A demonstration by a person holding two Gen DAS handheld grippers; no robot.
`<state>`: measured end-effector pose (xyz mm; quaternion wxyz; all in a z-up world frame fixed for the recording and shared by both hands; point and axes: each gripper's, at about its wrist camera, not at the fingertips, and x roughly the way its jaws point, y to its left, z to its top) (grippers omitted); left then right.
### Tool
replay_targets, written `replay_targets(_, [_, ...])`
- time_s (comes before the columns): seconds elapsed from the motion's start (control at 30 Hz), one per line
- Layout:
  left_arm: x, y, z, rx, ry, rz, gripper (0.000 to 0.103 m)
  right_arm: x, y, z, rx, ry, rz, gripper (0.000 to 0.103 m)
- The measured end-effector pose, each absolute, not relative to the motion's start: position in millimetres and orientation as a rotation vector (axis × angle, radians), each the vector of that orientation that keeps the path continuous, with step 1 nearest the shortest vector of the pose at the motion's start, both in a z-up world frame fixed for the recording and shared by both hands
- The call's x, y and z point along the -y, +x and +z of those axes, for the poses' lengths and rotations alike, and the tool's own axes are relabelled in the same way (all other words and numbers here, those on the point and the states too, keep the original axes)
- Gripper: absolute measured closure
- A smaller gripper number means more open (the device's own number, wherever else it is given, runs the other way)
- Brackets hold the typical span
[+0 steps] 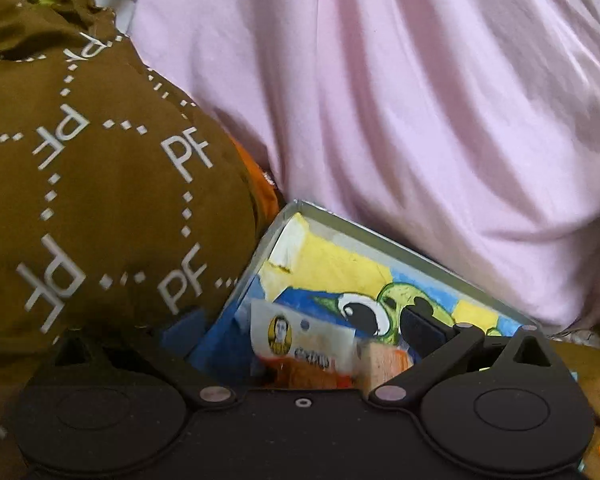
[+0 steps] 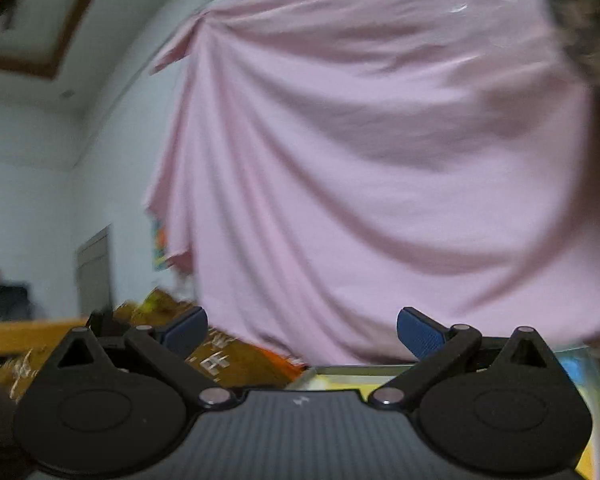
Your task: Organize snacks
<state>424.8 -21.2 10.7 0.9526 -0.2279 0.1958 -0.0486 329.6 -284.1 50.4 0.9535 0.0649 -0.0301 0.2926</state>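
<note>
Snacks in crinkly wrappers are seen between the fingers of the left tongs [image 1: 300,336]: a white packet with a small portrait and an orange band [image 1: 304,340], and just beside it on the right a pale orange wrapped piece [image 1: 384,364]. Both lie inside a shallow metal tin with a raised silver rim [image 1: 380,236], whose floor is painted in yellow and blue with a green big-eyed cartoon figure [image 1: 384,300]. The left tongs are spread wide, one blue pad outside the tin's left wall and the other [image 1: 420,326] over the cartoon; whether either pad touches a packet cannot be told, and nothing appears to be gripped.

To the left of the tin, pressed against its wall, a bulging brown cloth bag printed with white "PF" letters and dotted lines [image 1: 100,184] is seen, with a strip of orange material [image 1: 266,192] squeezed between bag and tin. Behind the tin, a person's pink draped garment [image 1: 420,100] fills most of the view.

In the right wrist view, which is blurred, the right tongs [image 2: 300,334] are held wide open and empty, with the blue pads [image 2: 420,336] well apart. The tin's rim [image 2: 352,369] is seen just beyond them, with the brown bag [image 2: 228,360] to the left and the pink garment above. A pale wall [image 2: 28,200] and a wooden edge [image 2: 16,336] are visible at far left.
</note>
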Motion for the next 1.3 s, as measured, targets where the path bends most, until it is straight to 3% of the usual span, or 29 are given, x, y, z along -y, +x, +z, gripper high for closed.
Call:
replay_targets(0.2, [-8, 432, 3, -0.374, -0.483, -0.134, 0.001, 265, 358, 40, -0.082, 0.036, 0.797, 0.0])
replay_targets(0.6, [7, 434, -11, -0.321, -0.34, -0.141, 0.001, 254, 385, 13, -0.279, -0.059, 0.961, 0.0])
replay_targets(0.77, [11, 431, -16, -0.305, -0.309, -0.139, 0.001, 244, 386, 14, -0.286, -0.153, 1.006, 0.0])
replay_targets(1.13, [-5, 404, -4, -0.257, -0.359, -0.158, 0.001, 266, 332, 33, -0.038, -0.057, 0.874, 0.0])
replay_targets(1.3, [-10, 374, 2, -0.238, -0.351, -0.131, 0.001, 269, 300, 29, -0.036, -0.006, 0.887, 0.0])
